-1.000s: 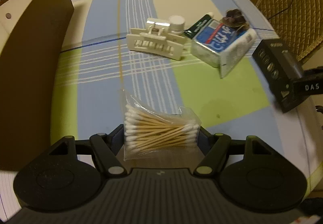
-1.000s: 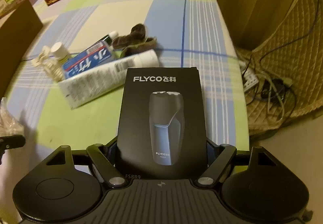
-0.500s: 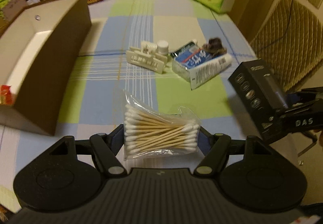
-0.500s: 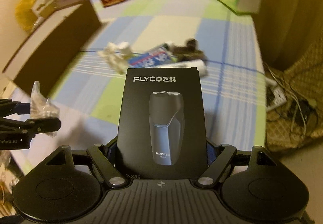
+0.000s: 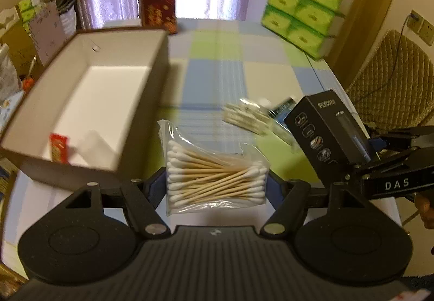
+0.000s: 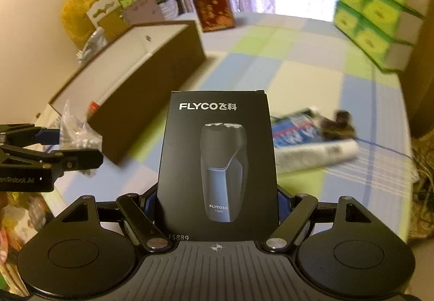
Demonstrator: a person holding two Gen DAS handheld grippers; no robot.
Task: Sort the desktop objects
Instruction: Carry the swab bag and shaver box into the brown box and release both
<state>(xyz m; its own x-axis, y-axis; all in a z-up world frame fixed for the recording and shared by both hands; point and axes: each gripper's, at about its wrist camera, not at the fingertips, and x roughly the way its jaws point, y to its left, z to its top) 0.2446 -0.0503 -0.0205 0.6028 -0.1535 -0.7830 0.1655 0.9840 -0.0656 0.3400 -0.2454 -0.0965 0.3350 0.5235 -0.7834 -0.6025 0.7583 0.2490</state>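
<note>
My left gripper (image 5: pixel 215 187) is shut on a clear bag of cotton swabs (image 5: pixel 214 179), held above the table's near edge. My right gripper (image 6: pixel 217 200) is shut on a black FLYCO shaver box (image 6: pixel 217 162), also lifted. The shaver box (image 5: pixel 328 135) shows at the right of the left wrist view, and the swab bag (image 6: pixel 78 135) at the left of the right wrist view. An open brown box with a white inside (image 5: pixel 89 100) sits on the table's left; a small red packet (image 5: pixel 58 147) lies in it.
On the checked tablecloth (image 5: pixel 217 65) lie a white hair clip (image 5: pixel 246 116), a blue and white toothpaste box (image 6: pixel 301 135) and a dark brown item (image 6: pixel 339 124). Green tissue packs (image 5: pixel 303 21) stand far right, a red box (image 5: pixel 158 10) at the back. A padded chair (image 5: pixel 393 84) is right.
Both grippers have risen and tilted up with their loads, so the open box, the curtains and the tissue packs now show. The items on the table look smaller and farther off.
</note>
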